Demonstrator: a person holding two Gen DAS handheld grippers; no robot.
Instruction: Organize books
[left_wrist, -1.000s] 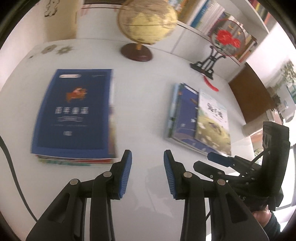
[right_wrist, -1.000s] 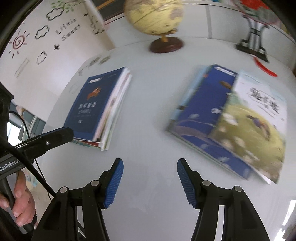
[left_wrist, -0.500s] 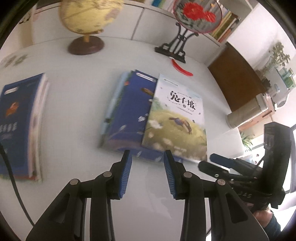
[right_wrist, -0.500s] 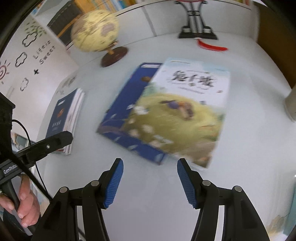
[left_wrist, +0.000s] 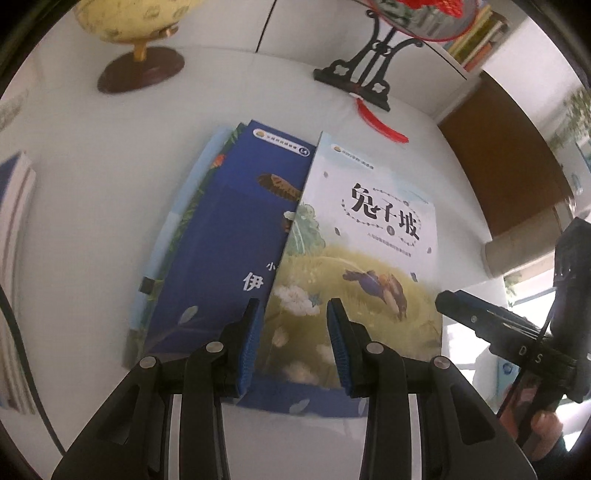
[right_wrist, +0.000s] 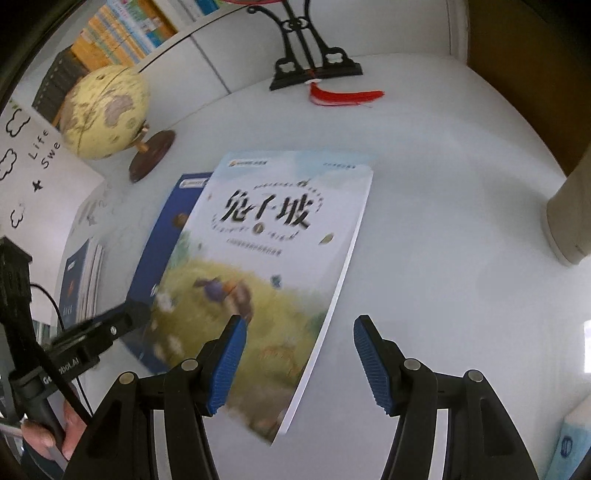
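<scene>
A pale picture book (left_wrist: 369, 236) (right_wrist: 273, 251) with a meadow cover lies on top of a dark blue book (left_wrist: 229, 236) (right_wrist: 159, 258), with more books under them, on the white table (right_wrist: 443, 221). My left gripper (left_wrist: 292, 321) hovers open over the near edge of the picture book, nothing between its blue pads. My right gripper (right_wrist: 298, 334) is open above the picture book's right edge, empty. A second stack with a blue cover (right_wrist: 79, 280) (left_wrist: 13, 236) lies at the far left. In each view the other hand-held gripper shows at the side.
A yellow globe (right_wrist: 105, 114) on a brown base stands at the back left. A black stand (right_wrist: 314, 62) with a red tassel (right_wrist: 347, 98) sits at the back. A beige cylinder (right_wrist: 569, 221) is at the table's right edge. Bookshelves (right_wrist: 125, 33) lie behind.
Both grippers have swept right, from the blue stack on the left toward the picture-book pile, and come closer to it. Neither gripper's opening has changed.
</scene>
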